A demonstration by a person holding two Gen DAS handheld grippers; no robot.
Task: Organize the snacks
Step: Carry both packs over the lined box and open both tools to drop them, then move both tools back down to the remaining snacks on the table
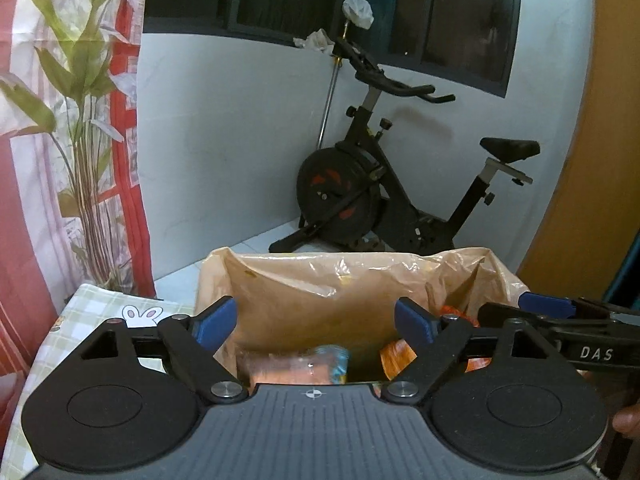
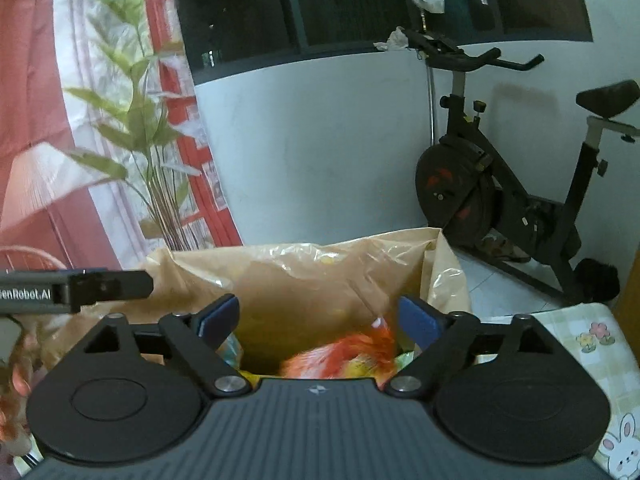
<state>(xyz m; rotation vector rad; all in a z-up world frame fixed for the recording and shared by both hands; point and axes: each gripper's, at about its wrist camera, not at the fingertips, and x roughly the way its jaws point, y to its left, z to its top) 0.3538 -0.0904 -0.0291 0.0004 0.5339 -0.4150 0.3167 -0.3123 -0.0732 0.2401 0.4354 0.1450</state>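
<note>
A box lined with a tan plastic bag (image 1: 320, 288) stands open in front of both grippers; it also shows in the right wrist view (image 2: 304, 280). Inside lie snack packs: an orange and blue pack (image 1: 296, 364) and an orange pack (image 1: 396, 354) in the left wrist view, a blurred orange and yellow pack (image 2: 352, 354) in the right wrist view. My left gripper (image 1: 316, 322) is open and empty above the box. My right gripper (image 2: 318, 318) is open and empty above the box; it also shows at the right of the left wrist view (image 1: 560, 316).
The box stands on a table with a green checked cloth (image 1: 92, 308), also seen in the right wrist view (image 2: 580, 332). An exercise bike (image 1: 384, 184) stands on the floor behind by a white wall. A plant and a red and white curtain (image 1: 80, 140) are at the left.
</note>
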